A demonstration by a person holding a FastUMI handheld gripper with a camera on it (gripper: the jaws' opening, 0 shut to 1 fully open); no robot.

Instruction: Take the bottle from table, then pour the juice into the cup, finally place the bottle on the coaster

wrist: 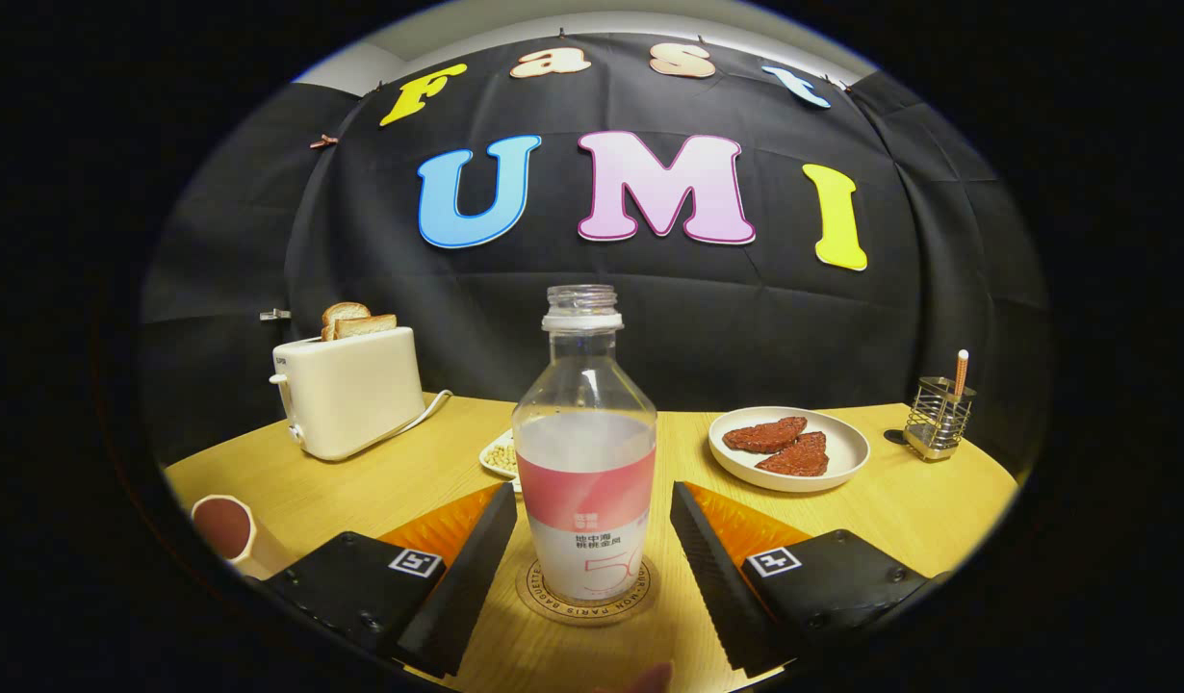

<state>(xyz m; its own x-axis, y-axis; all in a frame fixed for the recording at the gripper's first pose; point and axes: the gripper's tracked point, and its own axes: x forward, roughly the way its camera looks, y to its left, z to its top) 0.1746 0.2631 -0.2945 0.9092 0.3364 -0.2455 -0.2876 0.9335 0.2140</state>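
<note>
An uncapped clear bottle [584, 452] with a pink and white label stands upright on a round wooden coaster [586, 594] on the table. It holds pale juice up to about its shoulder. My gripper [584, 539] is open, one black finger on each side of the bottle's lower half, with a gap between each finger and the bottle. A cup [228, 532] with dark red juice inside stands left of the left finger.
A cream toaster [349, 390] with two bread slices stands at the back left. A small dish [501, 454] sits behind the bottle. To the right are a white plate [847, 438] with two dark red pieces and a metal holder [939, 416].
</note>
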